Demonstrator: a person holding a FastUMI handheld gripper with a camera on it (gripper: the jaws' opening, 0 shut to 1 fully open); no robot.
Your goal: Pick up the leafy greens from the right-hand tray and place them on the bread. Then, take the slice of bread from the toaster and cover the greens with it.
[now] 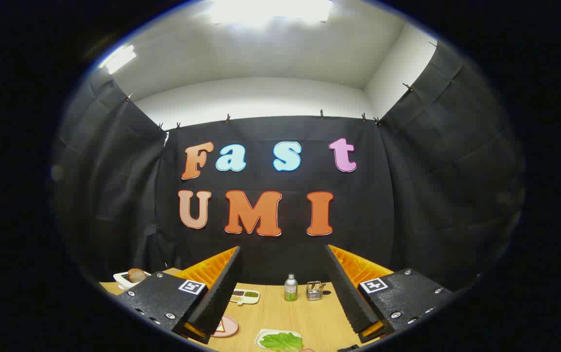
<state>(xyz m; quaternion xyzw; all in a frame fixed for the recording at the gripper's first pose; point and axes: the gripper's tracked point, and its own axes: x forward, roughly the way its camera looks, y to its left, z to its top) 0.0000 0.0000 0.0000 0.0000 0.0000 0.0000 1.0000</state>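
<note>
My gripper [283,250] is held high above the wooden table [310,313], open, with nothing between its black fingers [219,293]. The leafy greens [281,341] lie on a white tray [263,335] on the table, below and between the fingers. To their left is a pink plate [228,326] with a slice of bread, mostly hidden behind the left finger. At the table's far left stands a white toaster [123,279] with a brown slice of bread [137,275] sticking out of it.
Further back on the table sit a small white dish with compartments [245,296], a green bottle with a silver cap [290,287] and a small metal holder [314,290]. Black cloth walls close the booth behind and on both sides.
</note>
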